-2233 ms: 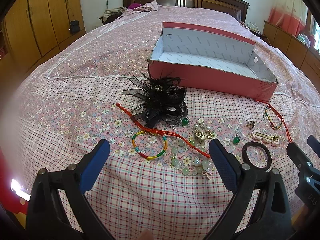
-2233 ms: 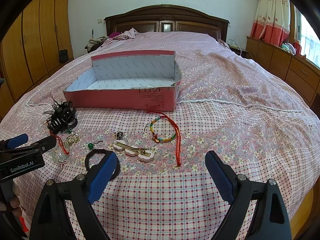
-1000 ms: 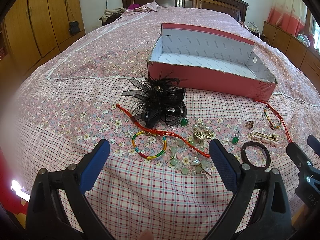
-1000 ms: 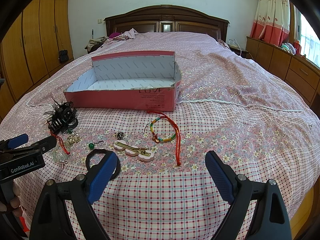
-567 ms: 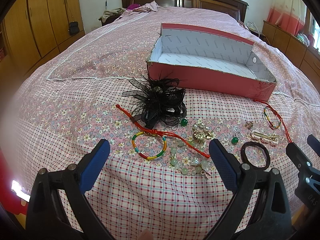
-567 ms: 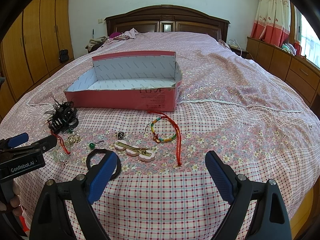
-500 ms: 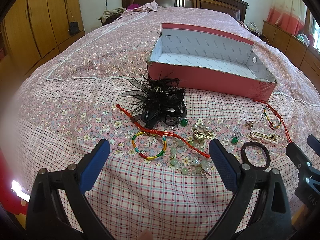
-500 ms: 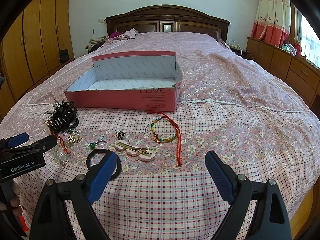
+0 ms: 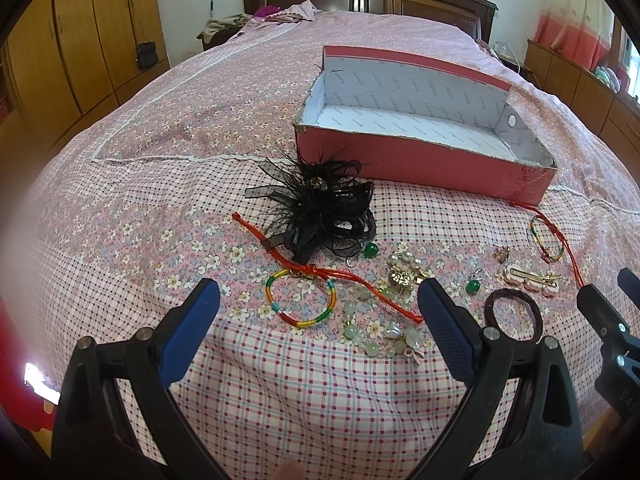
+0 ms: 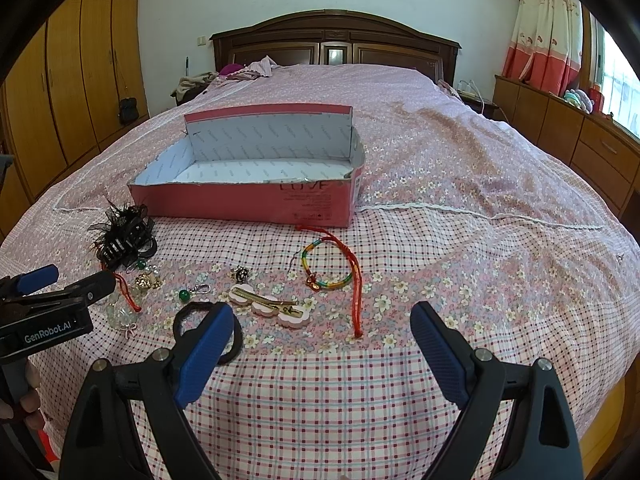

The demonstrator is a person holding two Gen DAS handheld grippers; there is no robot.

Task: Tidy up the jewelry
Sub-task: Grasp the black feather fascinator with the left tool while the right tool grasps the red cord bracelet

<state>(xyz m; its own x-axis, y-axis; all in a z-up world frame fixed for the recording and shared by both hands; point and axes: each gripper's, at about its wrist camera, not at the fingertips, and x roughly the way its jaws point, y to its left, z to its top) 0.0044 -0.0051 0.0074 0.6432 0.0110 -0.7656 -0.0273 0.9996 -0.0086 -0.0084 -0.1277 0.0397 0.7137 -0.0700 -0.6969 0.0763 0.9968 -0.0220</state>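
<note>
**One box, two open grippers, a dozen loose pieces on the bed**

One pink box (image 10: 256, 200) sits open and empty on the bedspread (image 10: 460, 240), its white lining bare. All the jewelry lies in front of it, none inside.

Counted across the two wrist views:
- one black feather clip (image 9: 320, 208), nearest the box's left end
- two rainbow bracelets, each on a red cord: the left bracelet (image 9: 300, 300) below the feather clip, the right bracelet (image 10: 326, 266) just in front of the box's right corner
- two green bead charms: one (image 9: 371, 250) touching the feather clip's edge, the other (image 10: 184, 295) farther right
- one gold pearl brooch (image 9: 404, 272)
- one strand of pale beads (image 9: 376, 336)
- one small dark brooch (image 10: 241, 273)
- one pink flower clip (image 10: 268, 305) with a gold bar
- one black hair tie (image 10: 208, 334), partly behind the right gripper's left finger

The left gripper (image 9: 320, 340) hovers over the left bracelet and pale beads, jaws wide apart, holding nothing. The right gripper (image 10: 320, 356) hovers near the flower clip, jaws likewise spread and empty. A hand (image 10: 24, 396) grips the left tool's handle at the frame edge.
</note>
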